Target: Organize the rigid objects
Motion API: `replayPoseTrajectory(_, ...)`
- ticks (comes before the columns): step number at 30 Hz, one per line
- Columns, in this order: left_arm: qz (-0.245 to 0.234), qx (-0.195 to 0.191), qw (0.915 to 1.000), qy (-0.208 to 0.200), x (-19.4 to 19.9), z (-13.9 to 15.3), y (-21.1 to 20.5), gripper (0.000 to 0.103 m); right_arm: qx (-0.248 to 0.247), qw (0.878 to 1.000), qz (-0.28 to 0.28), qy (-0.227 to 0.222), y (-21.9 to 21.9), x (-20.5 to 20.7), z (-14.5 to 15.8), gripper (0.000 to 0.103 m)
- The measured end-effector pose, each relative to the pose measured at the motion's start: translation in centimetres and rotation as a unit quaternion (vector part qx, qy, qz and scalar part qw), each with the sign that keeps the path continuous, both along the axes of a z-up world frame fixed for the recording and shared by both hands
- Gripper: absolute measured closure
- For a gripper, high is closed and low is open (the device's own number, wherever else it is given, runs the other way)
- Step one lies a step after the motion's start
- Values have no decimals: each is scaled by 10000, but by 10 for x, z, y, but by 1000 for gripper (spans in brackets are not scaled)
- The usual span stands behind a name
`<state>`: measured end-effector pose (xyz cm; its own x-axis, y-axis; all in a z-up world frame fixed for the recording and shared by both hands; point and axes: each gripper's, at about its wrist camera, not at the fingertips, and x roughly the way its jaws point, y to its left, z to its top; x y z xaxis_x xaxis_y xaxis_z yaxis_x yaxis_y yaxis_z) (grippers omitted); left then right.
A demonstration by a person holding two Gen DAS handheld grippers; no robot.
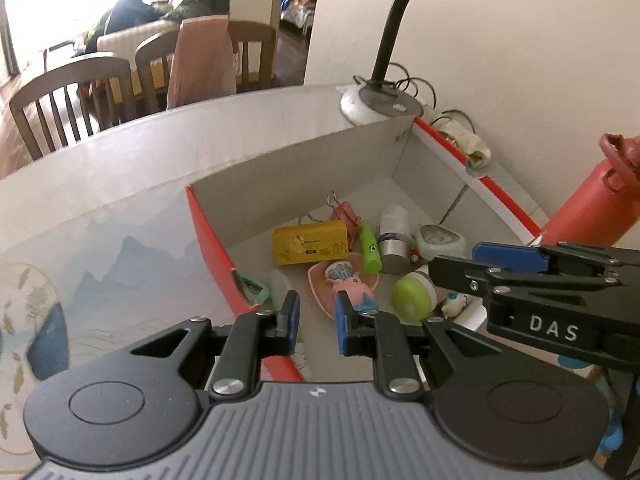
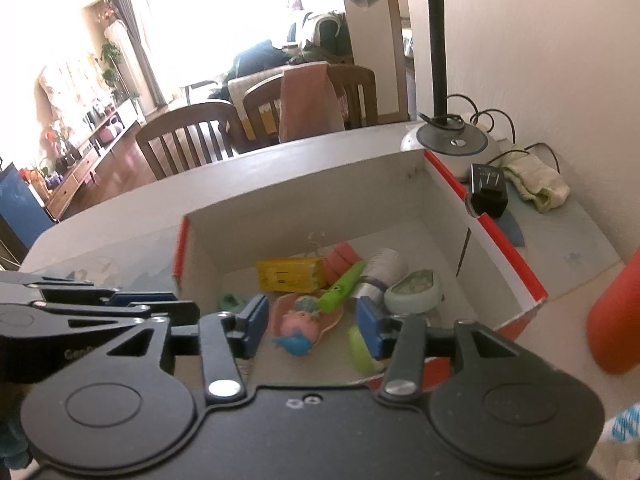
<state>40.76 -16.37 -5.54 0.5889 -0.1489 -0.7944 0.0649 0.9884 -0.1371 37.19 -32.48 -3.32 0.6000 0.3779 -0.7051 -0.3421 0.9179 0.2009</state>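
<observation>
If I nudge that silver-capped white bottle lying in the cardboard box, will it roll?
Probably. The silver-capped white bottle is round and lies on its side, so it could roll. The green whistle-shaped toy and pale green case flank it and may stop it. Its smooth cap looks slippery.

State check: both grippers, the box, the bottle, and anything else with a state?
left gripper: shut, empty
right gripper: open, empty
cardboard box: open-topped, small items inside
red bottle: capped
yellow carton: closed, lying in the box
desk lamp: cannot tell whether it is on or off
</observation>
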Motion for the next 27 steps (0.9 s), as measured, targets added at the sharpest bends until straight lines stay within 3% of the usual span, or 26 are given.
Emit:
replayPoseTrajectory(14,-513,87,9972,-544,-65,31,18,83,314,9979,-271,-505,5,-74,27,32)
replayPoseTrajectory(17,-564,43,9965,-617,-77,35,24,70,360,9972,-325,-575,6,-88,30,29)
replayPoseTrajectory(19,-548,-14,9963,-659,-85,37,28,44,401,9967,-354,-603,7,-96,31,27)
replayPoseTrajectory(20,-535,-45,9961,-703,-90,38,31,39,413,9966,-369,-618,8,-99,32,26)
replayPoseTrajectory(27,-606,-75,9949,-807,-113,41,43,35,396,9950,-398,-825,15,-124,38,10)
